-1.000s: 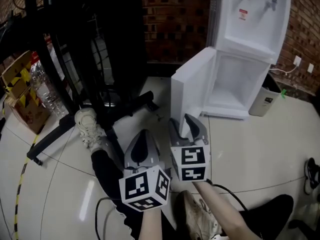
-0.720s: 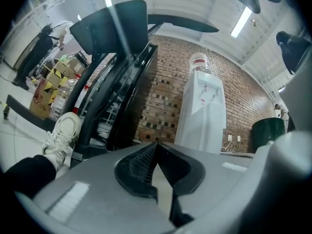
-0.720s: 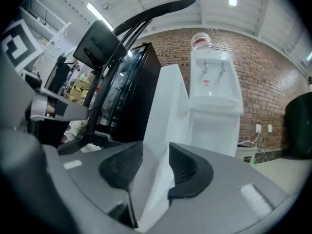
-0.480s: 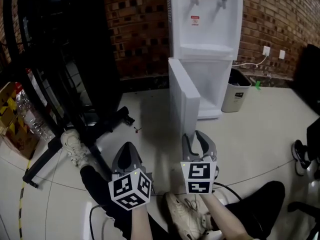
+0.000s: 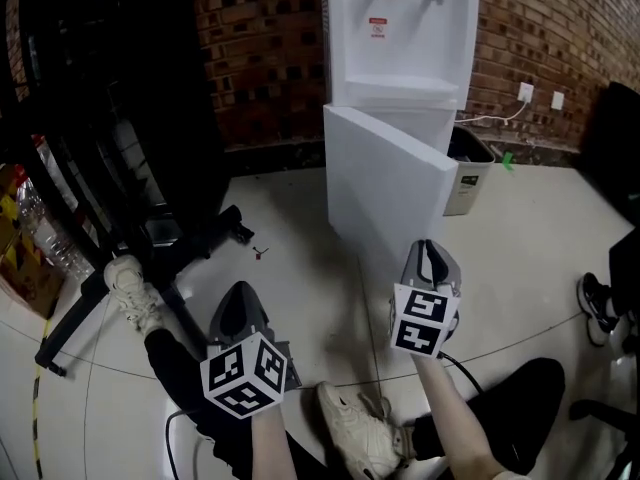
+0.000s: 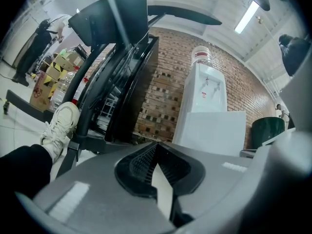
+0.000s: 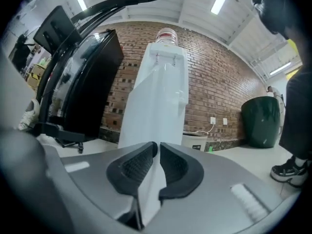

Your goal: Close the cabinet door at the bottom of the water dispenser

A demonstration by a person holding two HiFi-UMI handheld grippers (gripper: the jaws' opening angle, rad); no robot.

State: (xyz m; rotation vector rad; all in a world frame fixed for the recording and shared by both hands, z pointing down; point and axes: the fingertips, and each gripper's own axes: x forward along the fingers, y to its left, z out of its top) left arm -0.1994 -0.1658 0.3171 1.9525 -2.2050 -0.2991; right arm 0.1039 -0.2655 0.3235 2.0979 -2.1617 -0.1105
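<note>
The white water dispenser (image 5: 400,38) stands against the brick wall. Its bottom cabinet door (image 5: 385,188) hangs partly open, hinged on the left, with its free edge swung out to the right. My right gripper (image 5: 428,250) points at the door's lower right part from close by; whether it touches I cannot tell. Its jaws are closing, almost together, with nothing between them. In the right gripper view the right gripper (image 7: 156,145) faces the door (image 7: 151,116). My left gripper (image 5: 238,296) hangs lower left, shut and empty, well away from the door (image 6: 214,130).
A black chair frame (image 5: 120,168) and a leg with a white shoe (image 5: 125,288) fill the left. A white bin (image 5: 466,173) stands right of the dispenser. Water bottles (image 5: 30,218) lie at far left. A dark green bin (image 7: 261,121) stands at the right.
The door has swung from wide open to partly open. My right gripper moved right along with it and its jaws narrowed. The left gripper barely shifted.
</note>
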